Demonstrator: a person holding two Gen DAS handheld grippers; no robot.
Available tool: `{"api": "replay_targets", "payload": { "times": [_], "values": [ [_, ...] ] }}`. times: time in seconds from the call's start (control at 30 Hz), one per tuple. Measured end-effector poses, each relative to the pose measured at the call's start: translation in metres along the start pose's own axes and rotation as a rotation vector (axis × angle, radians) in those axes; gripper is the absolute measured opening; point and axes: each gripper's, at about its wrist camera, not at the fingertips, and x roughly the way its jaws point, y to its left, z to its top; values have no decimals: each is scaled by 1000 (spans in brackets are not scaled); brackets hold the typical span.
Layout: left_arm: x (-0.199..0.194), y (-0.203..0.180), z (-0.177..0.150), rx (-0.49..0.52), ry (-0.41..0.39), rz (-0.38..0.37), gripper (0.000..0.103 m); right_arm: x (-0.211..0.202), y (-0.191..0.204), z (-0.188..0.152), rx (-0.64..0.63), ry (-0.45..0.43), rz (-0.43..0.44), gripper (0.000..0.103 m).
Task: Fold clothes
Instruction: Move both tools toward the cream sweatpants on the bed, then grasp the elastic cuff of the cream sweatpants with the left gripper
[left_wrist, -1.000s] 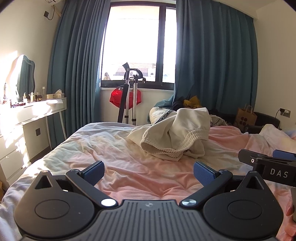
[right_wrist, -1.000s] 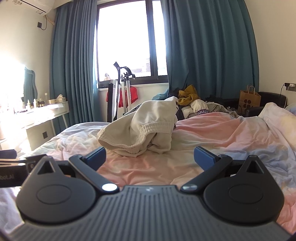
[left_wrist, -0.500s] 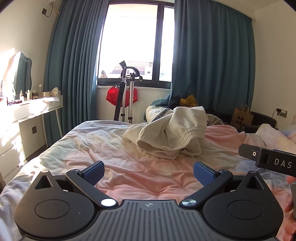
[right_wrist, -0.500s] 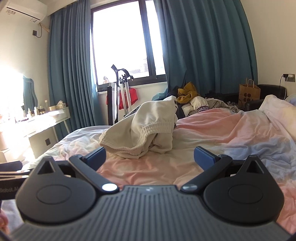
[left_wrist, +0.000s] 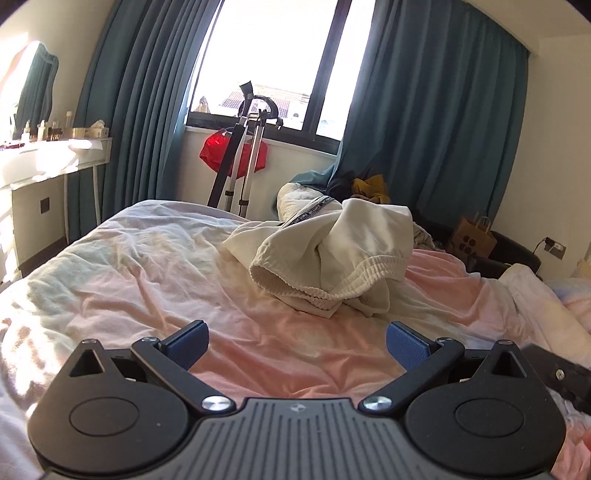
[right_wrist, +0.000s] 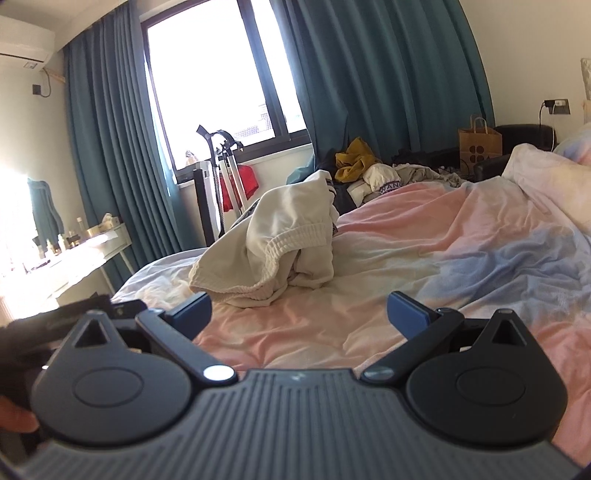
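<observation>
1. The left tongs (left_wrist: 297, 345) hang over the bed with their blue pads spread wide and nothing between them; the right tongs (right_wrist: 298, 315) stand just as wide apart and equally empty.
2. The crumpled cream-white garment with an elastic ribbed waistband (left_wrist: 332, 258) lies in a heap on the rumpled pink, white and pale-blue bedsheet (left_wrist: 147, 280), ahead of both tongs and apart from them — only bare sheet lies between.
3. Beyond the heap, at the far side of the bed, sits a pile of other clothes topped by a mustard-yellow piece (right_wrist: 356, 157).
4. A folded black and silver metal stand (left_wrist: 242, 158) leans under the window, with a red cloth (left_wrist: 216, 155) hanging behind it — teal curtains (left_wrist: 436, 122) frame both sides.
5. A white desk with small bottles (left_wrist: 55, 162) stands to the left; a brown paper bag (right_wrist: 480, 146) sits at the far right.
</observation>
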Motion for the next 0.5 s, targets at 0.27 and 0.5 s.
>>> {"api": "replay_targets", "payload": {
  "times": [0.27,0.5],
  "values": [
    [128,28,27,-103,38,20,101,35,-6,-9,-11,8,-2,103],
    [225,51,35,-194,35,-6,93,73,-29,-20,101,67,-9,103]
  ]
}}
